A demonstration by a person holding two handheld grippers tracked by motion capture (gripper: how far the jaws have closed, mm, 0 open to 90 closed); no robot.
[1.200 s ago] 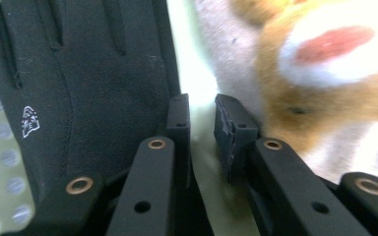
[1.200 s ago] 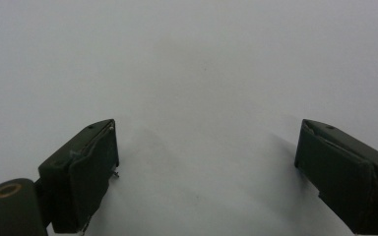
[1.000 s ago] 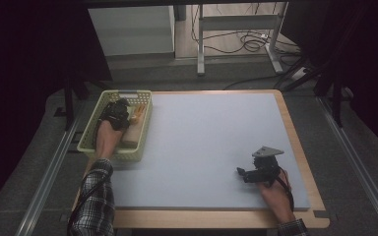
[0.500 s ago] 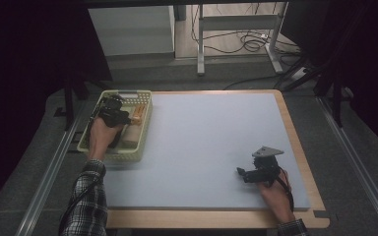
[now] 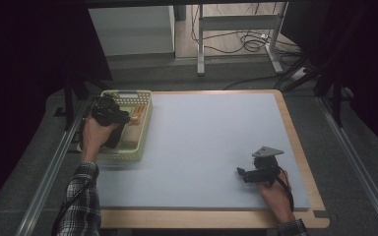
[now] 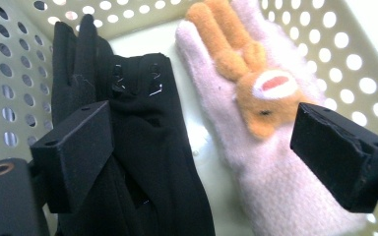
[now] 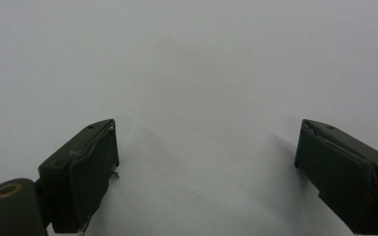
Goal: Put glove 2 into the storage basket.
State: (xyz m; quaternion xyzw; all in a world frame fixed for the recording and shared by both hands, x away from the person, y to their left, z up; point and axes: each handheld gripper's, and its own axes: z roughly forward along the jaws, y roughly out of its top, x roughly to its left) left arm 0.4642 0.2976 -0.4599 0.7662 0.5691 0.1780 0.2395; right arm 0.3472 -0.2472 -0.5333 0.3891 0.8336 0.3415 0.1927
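Basket: pale yellow-green plastic, perforated, slight sheen. Black glove: smooth matt knit cloth. Pink glove: fuzzy fleece, orange plush patch. Table mat: pale blue-grey, smooth, matt. Table rim: light wood. Sleeve: checked woven cloth. Left gripper pads: matt black plastic.

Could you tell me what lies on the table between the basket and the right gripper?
Nothing: in the high view, the stretch of blue mat between the basket and the right gripper is bare.
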